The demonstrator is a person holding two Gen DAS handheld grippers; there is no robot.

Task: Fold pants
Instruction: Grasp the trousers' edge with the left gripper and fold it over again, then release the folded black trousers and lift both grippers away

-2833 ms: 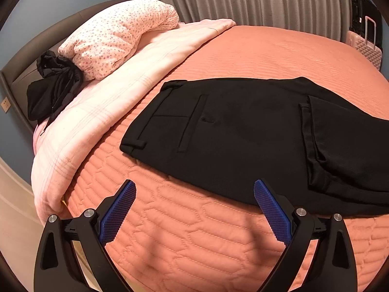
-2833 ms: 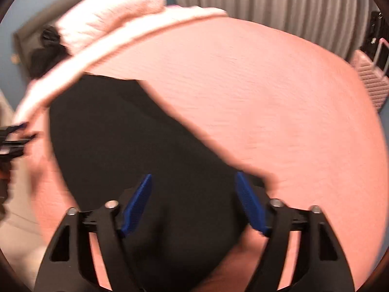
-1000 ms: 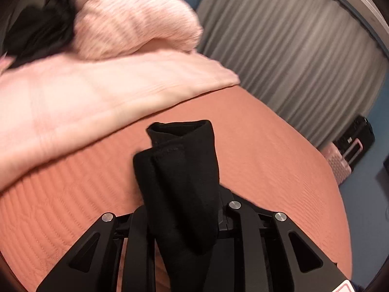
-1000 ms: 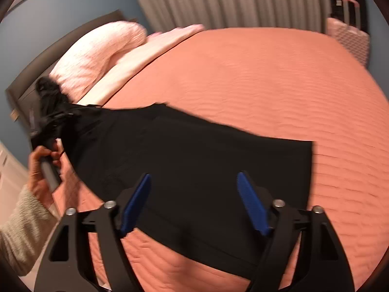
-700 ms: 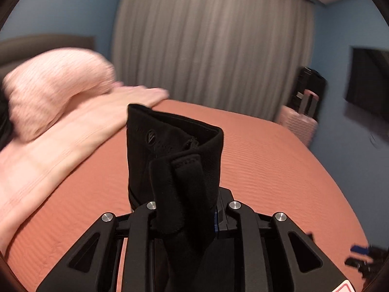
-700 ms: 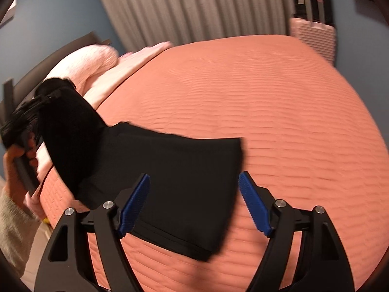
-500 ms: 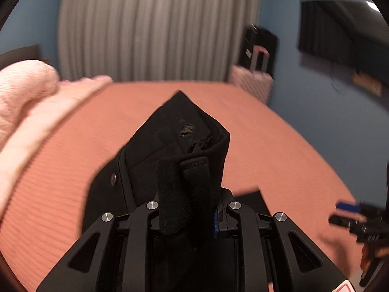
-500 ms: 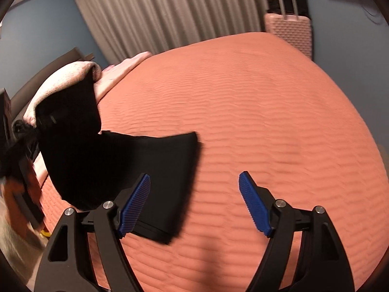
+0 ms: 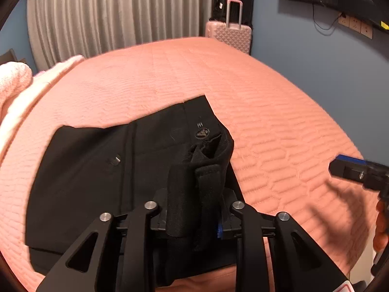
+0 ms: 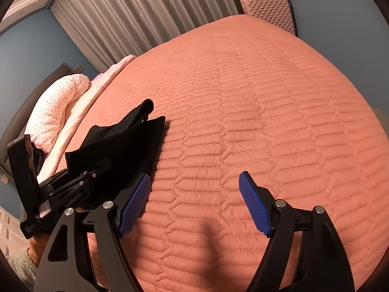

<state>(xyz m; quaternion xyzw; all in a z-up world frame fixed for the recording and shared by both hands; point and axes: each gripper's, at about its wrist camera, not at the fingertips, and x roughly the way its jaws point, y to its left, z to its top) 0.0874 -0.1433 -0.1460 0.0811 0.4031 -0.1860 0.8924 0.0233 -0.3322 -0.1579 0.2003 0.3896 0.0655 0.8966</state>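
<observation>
The black pants (image 9: pixel 102 170) lie folded over on the salmon quilted bed (image 9: pixel 267 112). My left gripper (image 9: pixel 194 221) is shut on the waistband end of the pants, which stands up bunched between the jaws, low over the folded layers. In the right wrist view the pants (image 10: pixel 136 141) and the left gripper (image 10: pixel 73 189) are at the left. My right gripper (image 10: pixel 194 206) is open and empty over bare quilt to the right of the pants; it also shows in the left wrist view (image 9: pixel 357 170).
A pink blanket (image 10: pixel 80 112) and floral pillow (image 10: pixel 58 102) lie at the head of the bed. A pink suitcase (image 9: pixel 229 34) and a black one stand beyond the far corner by the grey curtains. The bed's near edge is just below both grippers.
My left gripper has carried the waistband end up and over to the right, then down onto the rest of the pants. My right gripper has stayed open and drawn away to the right.
</observation>
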